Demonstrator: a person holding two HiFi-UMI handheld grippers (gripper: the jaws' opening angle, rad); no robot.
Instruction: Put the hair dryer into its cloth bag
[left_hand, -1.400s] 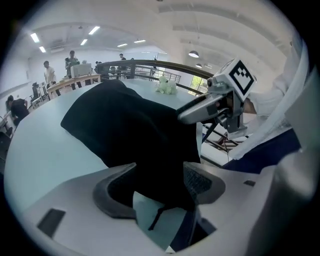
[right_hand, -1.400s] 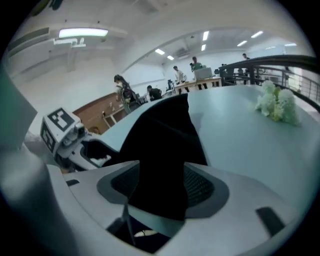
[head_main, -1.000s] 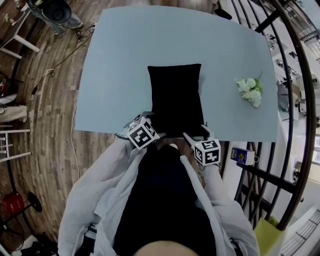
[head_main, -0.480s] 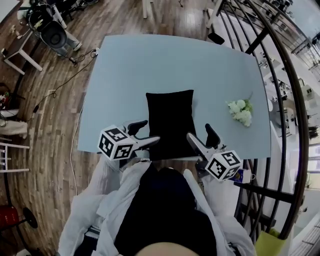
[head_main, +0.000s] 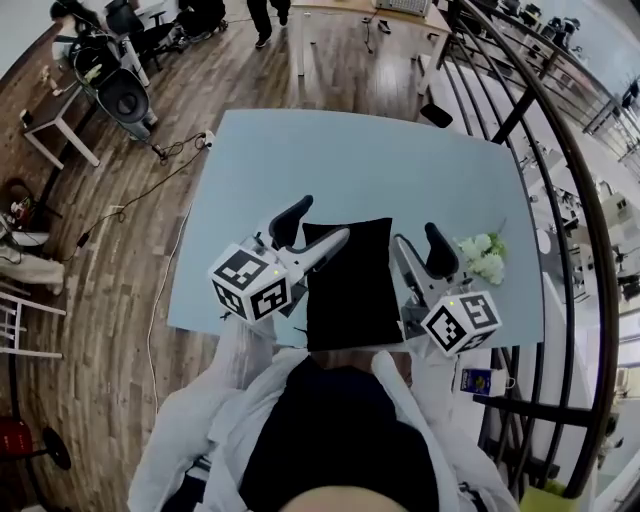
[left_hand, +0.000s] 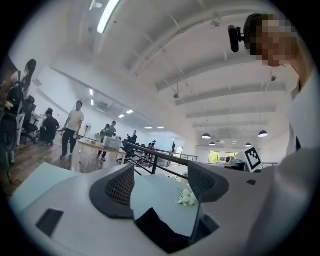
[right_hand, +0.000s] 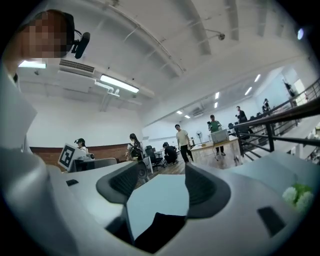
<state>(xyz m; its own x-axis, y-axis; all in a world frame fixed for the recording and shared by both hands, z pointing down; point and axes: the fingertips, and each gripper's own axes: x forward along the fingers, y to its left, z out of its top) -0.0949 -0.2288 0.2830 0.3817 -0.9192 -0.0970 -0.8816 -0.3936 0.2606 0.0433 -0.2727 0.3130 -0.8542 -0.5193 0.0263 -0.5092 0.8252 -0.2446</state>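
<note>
A black cloth bag (head_main: 352, 285) lies flat on the light blue table (head_main: 260, 170), close to its near edge. No hair dryer shows in any view. My left gripper (head_main: 312, 230) hovers above the bag's left side, open and empty. My right gripper (head_main: 421, 252) is raised over the bag's right side; its jaws are closing with nothing between them. Both point about level across the room. In the left gripper view the bag (left_hand: 167, 235) shows low between the pads (left_hand: 119, 190). The right gripper view has the bag (right_hand: 159, 229) below the gap between the fingers (right_hand: 206, 191).
A small bunch of white flowers (head_main: 483, 258) lies on the table right of the bag, also seen as flowers (left_hand: 187, 198) from the left gripper. A black metal railing (head_main: 560, 200) curves along the right. A blue box (head_main: 478, 381) sits below the table's edge. Several people stand far off.
Both grippers rose from the table's near edge, tipped up to level and moved forward beside the bag. The bag kept its place on the table.
</note>
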